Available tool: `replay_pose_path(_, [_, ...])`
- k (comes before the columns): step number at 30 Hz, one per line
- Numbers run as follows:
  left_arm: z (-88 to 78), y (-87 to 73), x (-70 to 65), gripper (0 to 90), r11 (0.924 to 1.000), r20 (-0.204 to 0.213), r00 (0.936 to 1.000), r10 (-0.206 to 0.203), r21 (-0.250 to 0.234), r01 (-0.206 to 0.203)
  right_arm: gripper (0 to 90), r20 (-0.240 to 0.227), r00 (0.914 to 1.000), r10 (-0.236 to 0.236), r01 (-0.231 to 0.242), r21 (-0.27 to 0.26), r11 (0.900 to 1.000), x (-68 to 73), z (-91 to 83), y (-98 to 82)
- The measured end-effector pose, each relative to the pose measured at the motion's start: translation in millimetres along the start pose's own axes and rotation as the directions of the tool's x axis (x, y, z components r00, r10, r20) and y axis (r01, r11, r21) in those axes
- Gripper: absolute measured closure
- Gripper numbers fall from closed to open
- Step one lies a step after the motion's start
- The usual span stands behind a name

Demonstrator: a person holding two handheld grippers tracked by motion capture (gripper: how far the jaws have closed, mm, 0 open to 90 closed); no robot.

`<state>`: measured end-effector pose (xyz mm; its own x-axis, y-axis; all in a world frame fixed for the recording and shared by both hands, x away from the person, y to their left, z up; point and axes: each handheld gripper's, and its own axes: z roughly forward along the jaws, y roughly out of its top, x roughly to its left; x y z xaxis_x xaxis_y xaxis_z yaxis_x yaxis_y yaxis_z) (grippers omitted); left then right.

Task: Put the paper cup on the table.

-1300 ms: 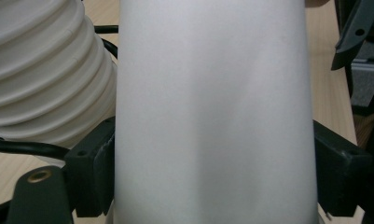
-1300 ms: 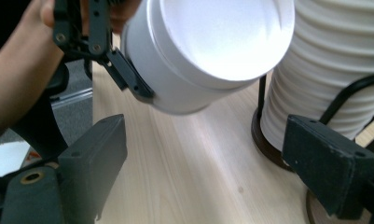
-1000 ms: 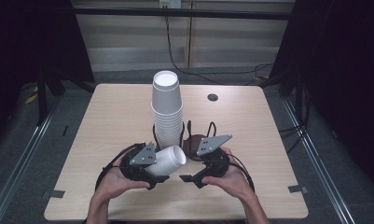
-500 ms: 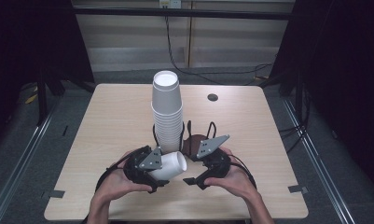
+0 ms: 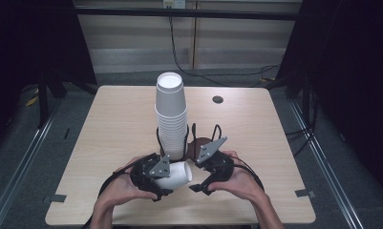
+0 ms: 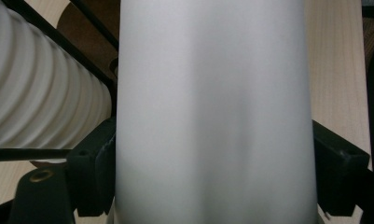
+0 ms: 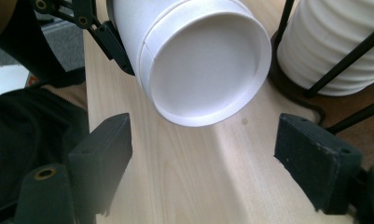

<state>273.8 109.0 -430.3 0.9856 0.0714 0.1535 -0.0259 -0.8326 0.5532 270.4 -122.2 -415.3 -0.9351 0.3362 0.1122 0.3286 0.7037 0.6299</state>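
A smooth white paper cup (image 5: 175, 175) lies on its side near the front edge of the pale wood-grain surface (image 5: 112, 124), its flat recessed base turned right. The left gripper (image 5: 167, 183) pinches it across the body, black pads pressed to both sides of the cup wall (the left gripper view shows the cup filling the space between them). The right gripper (image 5: 198, 183) sits just to the right, its jaws spread wide with nothing between them, the cup's base just in front of them. Just beyond both grippers stands a tall stack of white cups (image 5: 170, 117), ribbed with nested rims, held upright in a thin black wire holder (image 5: 193, 138). A small dark round hole (image 5: 218, 99) marks the far right of the surface.
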Motion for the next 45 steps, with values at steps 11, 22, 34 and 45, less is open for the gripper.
replay_pose_path(11, [3.5, 4.2, -5.6, 17.8, 0.9998, 0.016, 0.9998, 0.010, 0.017, -0.011, 15.6, -0.042, 0.9982, -0.043, 0.045, 0.057, 0.997, 0.4, 5.7, 5.6])
replay_pose_path(22, [8.0, 7.8, -7.8, 17.7, 0.9999, 0.038, 0.9992, 0.009, 0.011, -0.009, 18.7, -0.077, 0.9956, -0.054, 0.063, 0.128, 0.990, 4.5, 16.0, 12.6])
replay_pose_path(34, [10.8, 12.2, -13.3, 17.7, 0.9990, 0.063, 0.9971, 0.044, -0.001, -0.044, 19.0, -0.118, 0.9911, -0.061, 0.075, 0.116, 0.990, 6.2, 24.2, 17.0])
replay_pose_path(45, [11.3, 11.8, -14.6, 17.8, 0.9988, 0.087, 0.9950, 0.049, -0.014, -0.048, 21.2, -0.137, 0.9884, -0.066, 0.081, 0.109, 0.991, 8.6, 27.4, 20.1])
